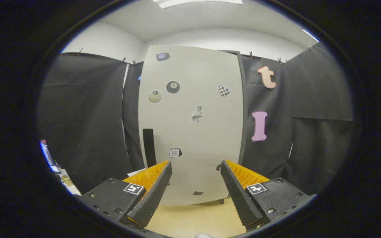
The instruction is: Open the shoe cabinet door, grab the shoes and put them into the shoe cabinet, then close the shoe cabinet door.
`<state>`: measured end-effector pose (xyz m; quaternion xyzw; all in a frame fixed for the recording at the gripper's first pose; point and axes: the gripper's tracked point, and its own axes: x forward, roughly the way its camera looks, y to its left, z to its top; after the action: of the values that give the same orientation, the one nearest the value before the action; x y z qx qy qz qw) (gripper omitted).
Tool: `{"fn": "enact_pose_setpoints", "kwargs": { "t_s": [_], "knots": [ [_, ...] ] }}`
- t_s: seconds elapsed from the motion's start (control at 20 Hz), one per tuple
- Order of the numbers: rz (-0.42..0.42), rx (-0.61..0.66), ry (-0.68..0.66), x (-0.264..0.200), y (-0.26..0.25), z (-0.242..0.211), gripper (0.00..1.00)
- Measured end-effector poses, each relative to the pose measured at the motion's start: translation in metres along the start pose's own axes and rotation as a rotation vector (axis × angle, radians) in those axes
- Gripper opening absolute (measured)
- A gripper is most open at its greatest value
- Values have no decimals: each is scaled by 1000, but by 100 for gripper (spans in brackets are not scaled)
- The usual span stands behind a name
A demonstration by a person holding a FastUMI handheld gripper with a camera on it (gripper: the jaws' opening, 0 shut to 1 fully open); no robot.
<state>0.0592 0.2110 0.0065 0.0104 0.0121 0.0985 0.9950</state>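
Observation:
A tall pale shoe cabinet (197,99) stands straight ahead, beyond my fingers, with its door shut. Small stickers dot the door, and a long black vertical handle (149,147) runs down its left edge, just above my left finger. My gripper (196,164) is open, fingers spread wide with nothing between them, still some way short of the door. A small white rounded bit (204,235) peeks in at the very bottom between the fingers; I cannot tell what it is.
Black cloth walls flank the cabinet on both sides. A light wooden floor (193,218) lies under the gripper up to the cabinet's foot. Some small clutter (56,165) sits low at the far left by the cloth.

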Motion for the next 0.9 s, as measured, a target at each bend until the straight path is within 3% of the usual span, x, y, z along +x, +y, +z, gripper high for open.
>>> {"fn": "enact_pose_setpoints", "kwargs": {
  "t_s": [0.45,0.9],
  "knots": [
    [-166,14,-5,-63,-147,20,98],
    [-228,11,-10,-81,-190,24,98]
  ]
}}
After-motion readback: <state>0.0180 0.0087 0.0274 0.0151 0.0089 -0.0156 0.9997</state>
